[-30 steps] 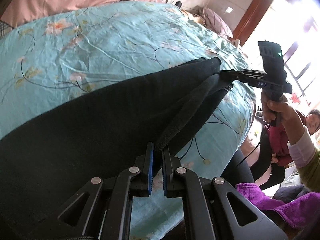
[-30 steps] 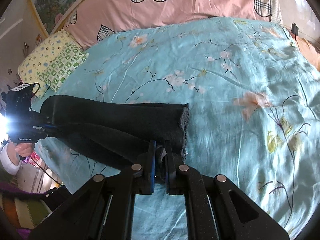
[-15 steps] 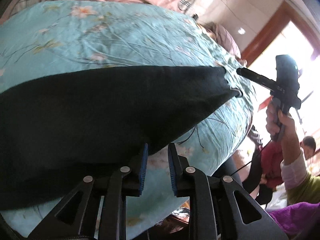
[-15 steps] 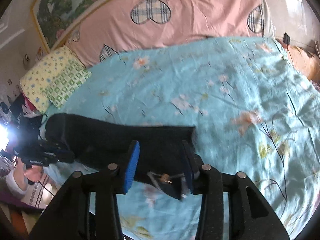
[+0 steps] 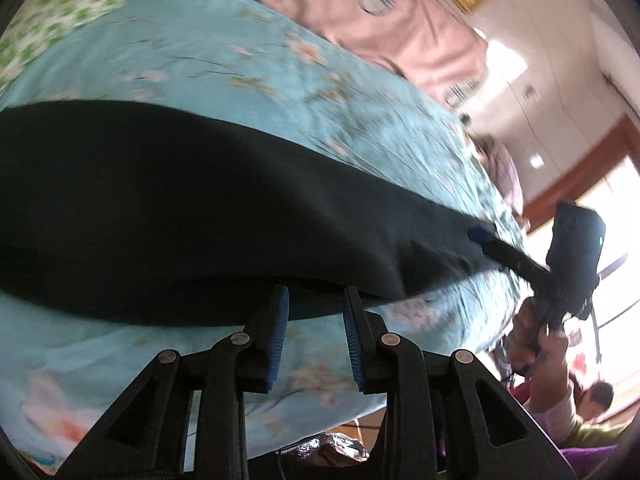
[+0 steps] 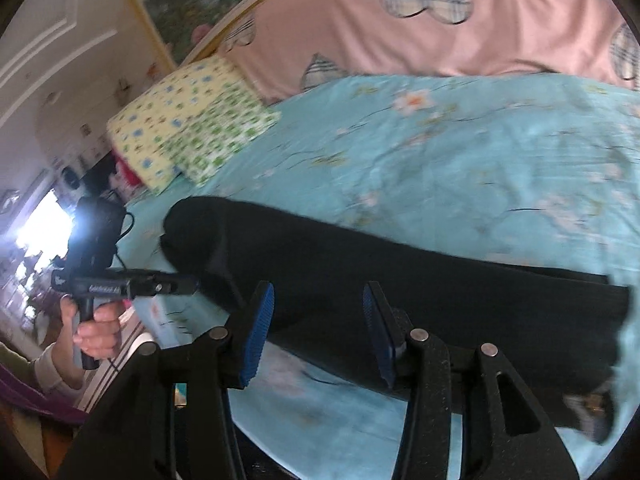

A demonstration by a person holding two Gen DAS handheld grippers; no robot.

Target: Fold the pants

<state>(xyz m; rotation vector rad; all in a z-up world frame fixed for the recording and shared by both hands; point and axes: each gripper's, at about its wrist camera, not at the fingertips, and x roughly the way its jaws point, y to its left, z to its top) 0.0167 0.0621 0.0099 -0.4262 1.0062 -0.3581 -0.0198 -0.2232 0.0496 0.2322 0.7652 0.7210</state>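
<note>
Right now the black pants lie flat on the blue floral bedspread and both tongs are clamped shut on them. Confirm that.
Not quite. The black pants do lie flat on the blue floral bedspread, but both tongs are open. The right wrist view shows the right tongs spread apart, and the left wrist view shows the left tongs parted too, gripping nothing.

Motion blur smears the floral bedsheet in the left wrist view. The black pants run off that picture's left edge, and their near edge hides behind the left claw. In the right wrist view, the pants' right end is blurred.
</note>
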